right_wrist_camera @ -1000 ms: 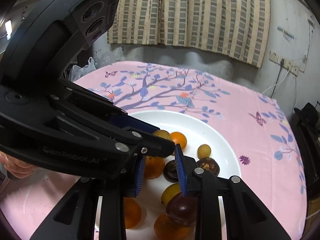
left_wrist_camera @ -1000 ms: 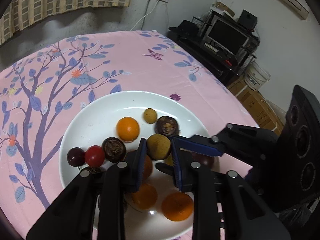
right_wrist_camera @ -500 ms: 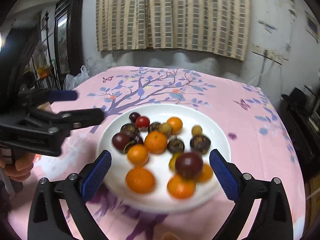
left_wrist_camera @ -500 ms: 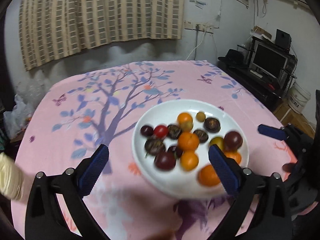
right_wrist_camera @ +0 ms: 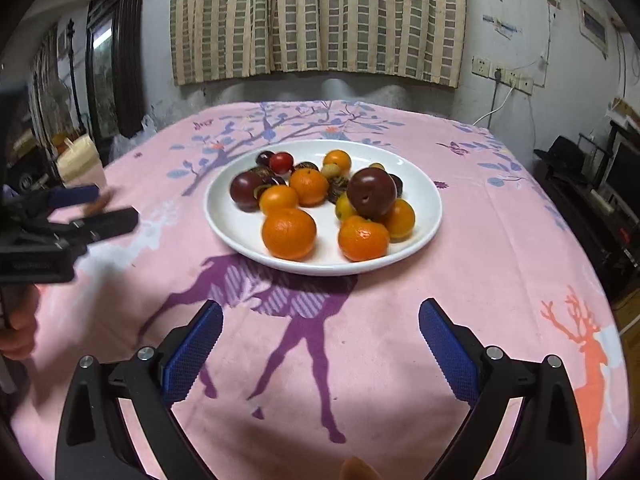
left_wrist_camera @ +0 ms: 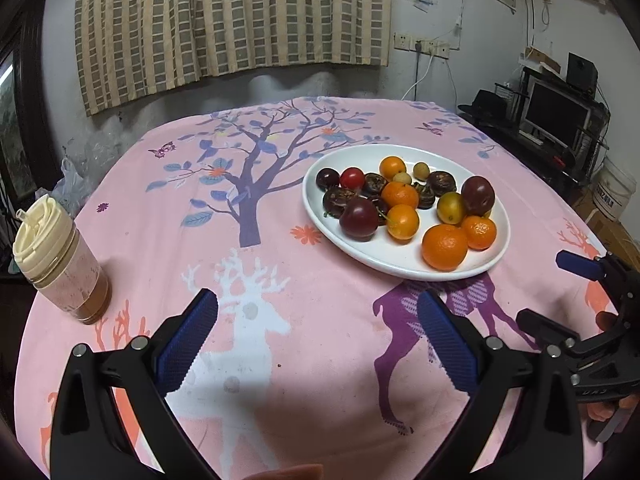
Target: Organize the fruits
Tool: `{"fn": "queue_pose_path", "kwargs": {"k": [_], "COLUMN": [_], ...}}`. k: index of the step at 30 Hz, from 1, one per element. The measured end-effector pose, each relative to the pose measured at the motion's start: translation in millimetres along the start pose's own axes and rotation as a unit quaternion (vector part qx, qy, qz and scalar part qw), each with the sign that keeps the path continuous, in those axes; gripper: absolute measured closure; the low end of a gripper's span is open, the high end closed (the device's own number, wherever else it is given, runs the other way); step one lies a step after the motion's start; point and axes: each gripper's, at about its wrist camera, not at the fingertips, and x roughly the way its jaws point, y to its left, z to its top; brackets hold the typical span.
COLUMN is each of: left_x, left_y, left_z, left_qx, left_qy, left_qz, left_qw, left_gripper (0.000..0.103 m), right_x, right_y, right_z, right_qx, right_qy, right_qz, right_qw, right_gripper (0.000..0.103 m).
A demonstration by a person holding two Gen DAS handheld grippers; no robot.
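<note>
A white plate (left_wrist_camera: 320, 216) (right_wrist_camera: 224, 224) on the pink tablecloth holds several fruits: oranges (left_wrist_camera: 444, 247) (right_wrist_camera: 289, 233), dark plums (left_wrist_camera: 359, 218) (right_wrist_camera: 371, 192), a red cherry tomato (left_wrist_camera: 352, 178) (right_wrist_camera: 282, 162), dark brown fruits and small yellow ones. My left gripper (left_wrist_camera: 318, 336) is open and empty, held back from the plate near the table's front. My right gripper (right_wrist_camera: 320, 344) is open and empty, also back from the plate. Each gripper shows at the edge of the other's view, the right one (left_wrist_camera: 592, 304) and the left one (right_wrist_camera: 80, 216).
A jar with a cream lid (left_wrist_camera: 60, 264) stands at the table's left edge. A plastic bag (left_wrist_camera: 72, 188) lies beyond it. A desk with a monitor (left_wrist_camera: 556, 116) and a white bucket (left_wrist_camera: 614, 192) stand to the right of the table.
Both grippers have opened wide and pulled back from above the plate to the table's front. The fruits stay on the plate.
</note>
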Motion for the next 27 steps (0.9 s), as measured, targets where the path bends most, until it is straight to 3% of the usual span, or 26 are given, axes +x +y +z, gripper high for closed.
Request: {"fn": "queue_pose_path", "kwargs": {"k": [27], "left_x": [0.5], "left_y": [-14.8], "left_z": [-6.5], "left_qx": [0.019], "left_qy": [0.006], "left_qz": [-0.004], "left_qw": [0.9998], "left_gripper": [0.005], "right_x": [4.3], "right_y": [-7.2], "right_z": [-1.5], "right_qx": [0.012], "right_qy": [0.009], "right_qz": [-0.014], "right_qw": [1.0], "right_gripper": [0.004]}}
